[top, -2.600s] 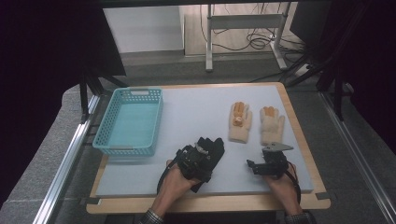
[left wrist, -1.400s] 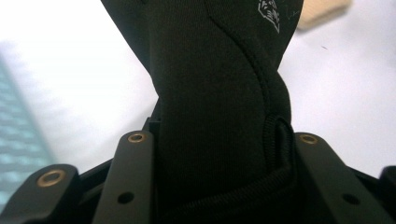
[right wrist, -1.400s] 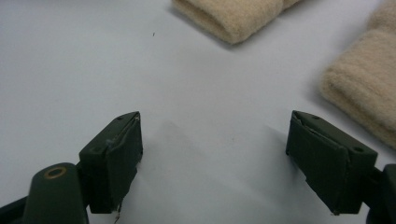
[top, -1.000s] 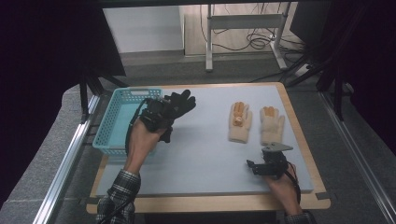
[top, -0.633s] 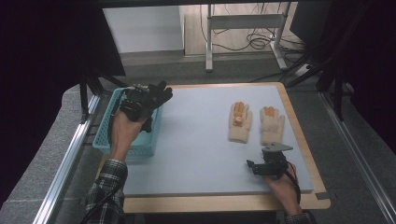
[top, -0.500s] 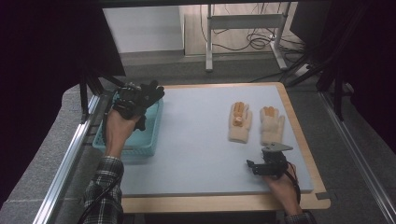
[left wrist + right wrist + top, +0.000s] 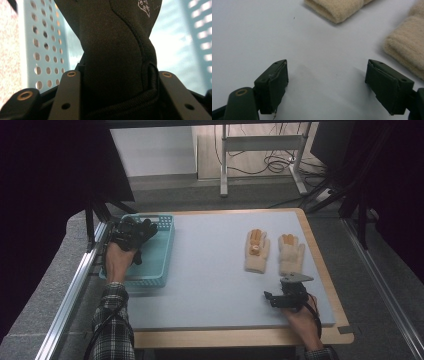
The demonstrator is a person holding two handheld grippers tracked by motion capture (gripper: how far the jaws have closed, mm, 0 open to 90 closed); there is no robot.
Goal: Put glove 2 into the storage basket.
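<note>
My left gripper (image 7: 131,236) is over the teal basket (image 7: 162,270) at the table's left, shut on a black glove (image 7: 142,231). In the left gripper view the black glove (image 7: 112,50) is pinched between the jaws, with the perforated basket wall (image 7: 42,50) behind it. Two beige knitted gloves lie side by side at the right: one (image 7: 256,251) with orange marks, the other (image 7: 291,255) beside it. My right gripper (image 7: 280,299) rests on the mat just in front of them, open with nothing between its jaws. The beige cuffs (image 7: 337,8) (image 7: 409,47) lie ahead of the right gripper (image 7: 325,82).
A pale blue-grey mat (image 7: 210,280) covers the wooden table (image 7: 235,337). Metal rails (image 7: 75,290) run along the left and right sides. A white stand with cables (image 7: 260,155) is on the floor beyond the table.
My left gripper carried the black glove from the front middle of the mat leftward and away, to above the teal basket. The right gripper stayed still.
</note>
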